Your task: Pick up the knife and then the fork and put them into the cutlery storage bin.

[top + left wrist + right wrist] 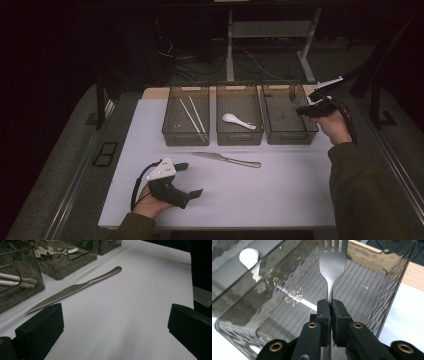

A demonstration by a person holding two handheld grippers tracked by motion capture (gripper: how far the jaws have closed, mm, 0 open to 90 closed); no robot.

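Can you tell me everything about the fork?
The fork looks like dull grey metal, with slim tines at the top and a narrow neck below. The right gripper pinches its neck between shut black jaws and holds it with the tines pointing away, over the rightmost clear bin. Its handle is hidden behind the jaws. Nothing else seems to touch it.

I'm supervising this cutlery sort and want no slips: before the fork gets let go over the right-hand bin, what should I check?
1. Right gripper clamps the fork firmly: ok.
2. Fork sits over the right bin, inside its walls: ok.
3. Bin floor under the fork free of other items: ok.
4. Fork low enough to drop gently: cannot tell.
5. Left gripper open and away from the bins: ok.
6. Knife lies on the table, clear of the drop: ok.
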